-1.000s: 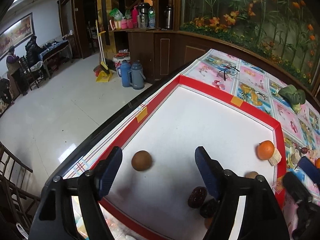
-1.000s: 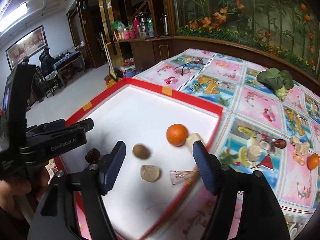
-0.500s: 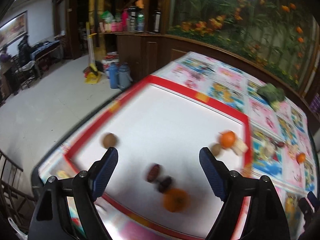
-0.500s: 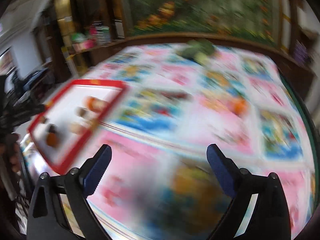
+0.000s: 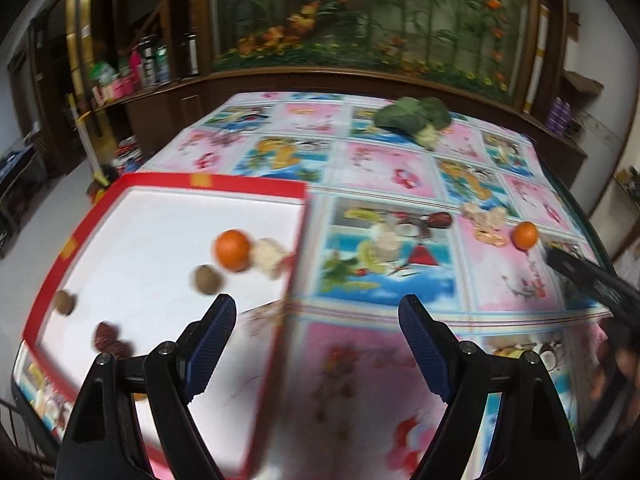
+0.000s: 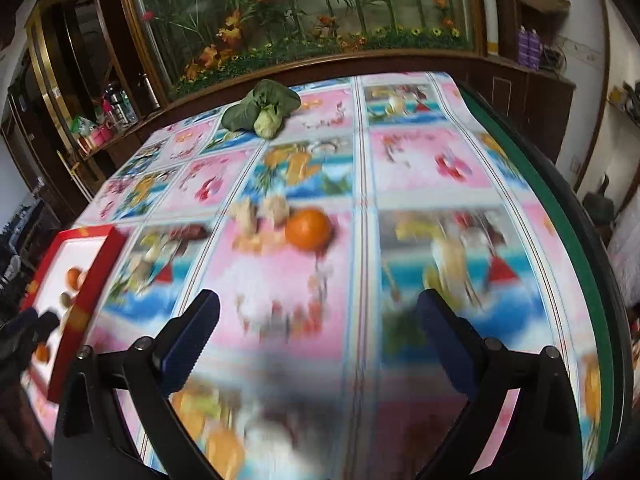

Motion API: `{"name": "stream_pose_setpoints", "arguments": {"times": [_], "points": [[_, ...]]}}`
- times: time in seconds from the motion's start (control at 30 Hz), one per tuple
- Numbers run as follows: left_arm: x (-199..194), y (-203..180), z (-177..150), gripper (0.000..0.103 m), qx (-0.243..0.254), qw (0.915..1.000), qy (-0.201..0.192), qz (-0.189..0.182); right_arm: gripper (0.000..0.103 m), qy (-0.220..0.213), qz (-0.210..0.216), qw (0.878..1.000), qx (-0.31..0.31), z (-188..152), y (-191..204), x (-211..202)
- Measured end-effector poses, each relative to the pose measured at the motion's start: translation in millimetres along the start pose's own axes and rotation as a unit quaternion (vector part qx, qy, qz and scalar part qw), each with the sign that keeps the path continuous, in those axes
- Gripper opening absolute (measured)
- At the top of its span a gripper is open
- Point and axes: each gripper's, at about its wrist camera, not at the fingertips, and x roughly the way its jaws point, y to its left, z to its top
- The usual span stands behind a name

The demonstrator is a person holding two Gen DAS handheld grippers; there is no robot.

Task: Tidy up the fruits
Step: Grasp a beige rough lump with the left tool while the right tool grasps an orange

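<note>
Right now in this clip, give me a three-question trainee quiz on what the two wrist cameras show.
1. True or false: the right gripper is shut on the loose orange.
2. Where does the leafy green vegetable lie: A) inside the red-edged tray, B) on the patterned tablecloth, C) between the left gripper fingers?
3. Fill in: on the tray, the orange sits beside a ____ round fruit.

Key: 1 false, both grippers are open and empty; 2 B; 3 brown.
</note>
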Motion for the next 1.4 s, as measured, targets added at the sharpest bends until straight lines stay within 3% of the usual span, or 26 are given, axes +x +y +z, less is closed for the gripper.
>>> {"name": "stream_pose_setpoints", "arguments": {"times": [0.07, 0.17, 0.23, 0.3, 0.37, 0.47, 0.6, 0.73, 0.77, 0.8, 0.83, 0.9, 0.93, 0.97, 1.13, 1.4], "points": [[8.3, -9.5, 2.9, 0.083, 0.009, 0.9999, 0.007, -0.001, 0.082, 0.006, -0.009, 1.000, -0.005, 12.6, 3.4, 18.5], [22.2, -19.8, 7.7, 0.083, 0.009, 0.9998, 0.018, -0.005, 0.072, 0.017, -0.029, 0.999, -0.014, 21.3, 4.5, 38.6], [35.0, -30.5, 13.2, 0.083, 0.014, 0.9996, 0.022, -0.014, 0.070, 0.025, -0.031, 0.999, -0.011, 26.9, 3.6, 50.8], [46.4, -42.4, 18.9, 0.083, 0.020, 0.9993, 0.028, -0.018, 0.047, 0.032, -0.026, 0.999, -0.011, 27.5, 3.6, 56.0], [59.3, -58.0, 26.1, 0.083, 0.028, 0.9987, 0.031, -0.029, 0.035, 0.035, -0.014, 0.999, -0.011, 25.5, 3.9, 55.5], [68.7, -69.5, 30.0, 0.083, 0.035, 0.9984, 0.034, -0.030, 0.035, 0.025, -0.026, 0.999, -0.020, 20.2, 7.1, 43.9], [69.3, -56.8, 24.4, 0.083, 0.015, 0.9996, 0.020, -0.016, 0.035, 0.015, -0.013, 1.000, -0.006, 9.7, -1.7, 29.8], [84.3, -50.9, 27.3, 0.081, 0.006, 0.9995, 0.032, -0.006, 0.035, 0.001, 0.014, 1.000, 0.011, 12.5, -4.6, 23.7], [91.5, -51.5, 27.9, 0.073, 0.006, 0.9985, 0.050, -0.020, 0.035, -0.003, 0.017, 1.000, 0.009, 13.2, -3.1, 21.8], [92.6, -52.7, 29.1, 0.073, 0.006, 0.9986, 0.049, -0.018, 0.035, -0.008, 0.022, 1.000, 0.006, 13.7, -1.7, 19.4], [92.5, -52.6, 29.8, 0.058, 0.005, 0.9987, 0.045, -0.021, 0.035, -0.011, 0.024, 1.000, 0.005, 14.1, -0.7, 18.0], [94.1, -53.4, 30.9, 0.044, 0.005, 0.9989, 0.044, -0.012, 0.035, -0.014, 0.029, 0.999, 0.006, 14.8, -0.8, 16.4], [93.8, -53.1, 30.9, 0.028, 0.004, 0.9991, 0.042, -0.010, 0.035, -0.014, 0.031, 0.999, 0.007, 14.8, -1.3, 16.6], [93.6, -52.9, 30.9, 0.026, 0.004, 0.9991, 0.040, -0.012, 0.035, -0.013, 0.032, 0.999, 0.007, 14.6, -1.7, 16.9], [86.9, -51.3, 26.3, 0.026, 0.007, 0.9982, 0.050, -0.031, 0.035, -0.018, 0.034, 0.999, 0.004, 14.7, -1.2, 16.2], [37.0, -52.0, -2.4, 0.026, 0.023, 0.9974, 0.041, -0.055, 0.035, -0.015, 0.025, 1.000, -0.006, 15.3, 6.9, 9.8]]}}
